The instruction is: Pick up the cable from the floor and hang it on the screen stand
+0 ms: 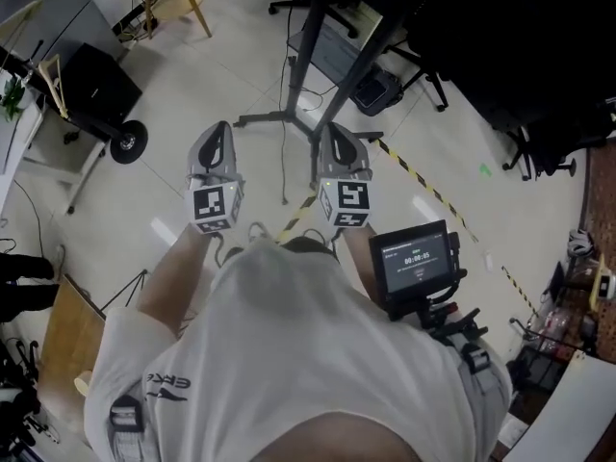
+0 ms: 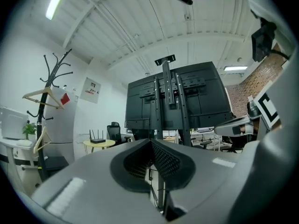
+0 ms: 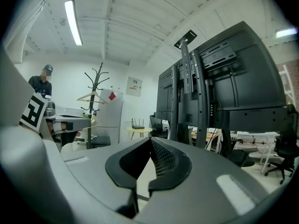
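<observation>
Cable [image 1: 284, 166] is a thin dark line on the floor by the foot of the screen stand [image 1: 306, 41], just ahead of both tools. Left gripper [image 1: 219, 133] is closed w/ nothing in it. Right gripper [image 1: 333, 133] is closed too, also empty. Both are held up above the cable, not touching it. So nothing is done yet, I think: cable needs to be grabbed, lifted & hung on the stand
</observation>
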`<state>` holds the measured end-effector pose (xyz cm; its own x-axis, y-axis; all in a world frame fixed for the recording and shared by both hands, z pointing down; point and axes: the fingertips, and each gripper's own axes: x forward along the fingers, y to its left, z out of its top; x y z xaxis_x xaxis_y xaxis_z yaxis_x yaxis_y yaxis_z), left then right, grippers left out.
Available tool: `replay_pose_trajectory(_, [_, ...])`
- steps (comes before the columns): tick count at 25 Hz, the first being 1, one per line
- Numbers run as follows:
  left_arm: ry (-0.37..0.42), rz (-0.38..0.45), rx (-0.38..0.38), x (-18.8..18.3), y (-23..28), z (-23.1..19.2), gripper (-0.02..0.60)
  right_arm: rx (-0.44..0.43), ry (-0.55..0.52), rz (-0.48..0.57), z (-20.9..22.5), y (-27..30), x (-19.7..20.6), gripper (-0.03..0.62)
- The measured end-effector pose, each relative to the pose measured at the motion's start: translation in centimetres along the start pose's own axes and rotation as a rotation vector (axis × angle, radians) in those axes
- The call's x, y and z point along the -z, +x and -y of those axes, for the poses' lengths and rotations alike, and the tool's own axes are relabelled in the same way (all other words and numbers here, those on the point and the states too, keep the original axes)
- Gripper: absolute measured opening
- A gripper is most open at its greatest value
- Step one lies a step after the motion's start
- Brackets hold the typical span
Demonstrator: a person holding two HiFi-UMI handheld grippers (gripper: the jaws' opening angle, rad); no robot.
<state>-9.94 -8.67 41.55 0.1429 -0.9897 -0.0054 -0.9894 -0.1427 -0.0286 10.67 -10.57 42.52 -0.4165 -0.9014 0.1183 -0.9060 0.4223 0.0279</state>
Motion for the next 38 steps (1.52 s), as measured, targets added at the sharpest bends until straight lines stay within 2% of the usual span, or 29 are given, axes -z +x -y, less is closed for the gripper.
replay_pose_trajectory(4, [-0.01, -0.014, 0.006, 1.1, 1.8, -0.9, 0.002, 0.01, -0.025, 0.0, -0.1, 1.6, -0.3, 0.014])
replay_pose_trajectory(8, [-0.011, -0.023, 0.024, 0.5, 2.9, -0.6, 0.002, 0.027, -0.033, 0.017, 0.4, 2.2, -1.2, 0.014])
replay_pose_trajectory(14, [0.0, 0.017, 0.029, -0.1, 4.8, -0.3, 0.002, 0.012, -0.052, 0.039, 0.6, 3.1, -1.5, 0.014])
replay_pose_trajectory(22, [0.007, 0.002, -0.004, -0.6, 11.4, 2.4, 0.002, -0.032, -0.035, 0.049, 5.9, 7.3, -2.8, 0.014])
replay_pose_trajectory(31, [0.016, -0.029, -0.022, 0.6, 16.2, 4.3, 0.002, -0.073, -0.016, 0.051, 8.8, 10.9, -2.1, 0.014])
replay_pose_trajectory(34, [0.014, -0.035, -0.019, 0.8, 18.1, 4.1, 0.002, -0.07, -0.008, 0.04, 9.4, 12.6, -1.7, 0.014])
replay_pose_trajectory(38, [0.034, 0.004, 0.02, 0.8, 21.7, 2.3, 0.002, -0.056, -0.015, 0.036, 8.8, 15.8, -1.2, 0.014])
